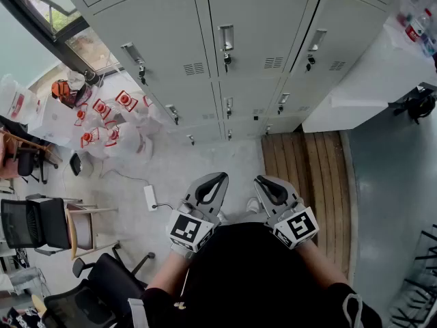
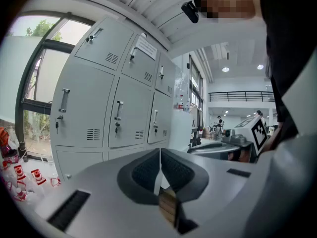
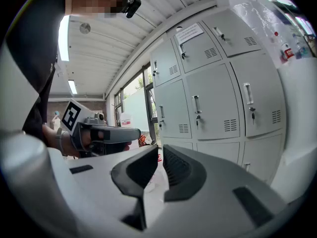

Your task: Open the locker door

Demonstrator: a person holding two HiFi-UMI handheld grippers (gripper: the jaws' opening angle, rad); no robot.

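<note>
A bank of grey lockers (image 1: 256,26) fills the top of the head view, every door closed, each with a metal handle (image 1: 226,38) and a key below it. My left gripper (image 1: 217,178) and right gripper (image 1: 261,180) hang side by side close to my body, well short of the lockers. Both are shut with nothing between the jaws. In the left gripper view the left gripper (image 2: 160,151) points toward the locker doors (image 2: 121,118). In the right gripper view the right gripper (image 3: 161,151) also faces the lockers (image 3: 213,103), with the other gripper (image 3: 94,130) to its left.
White bags with red labels (image 1: 109,125) are piled on the floor left of the lockers, below a window (image 1: 61,19). A wooden platform (image 1: 304,176) lies at the right, and a white cabinet (image 1: 382,74) stands beside the lockers. Chairs (image 1: 41,224) and a power strip (image 1: 150,197) sit at the left.
</note>
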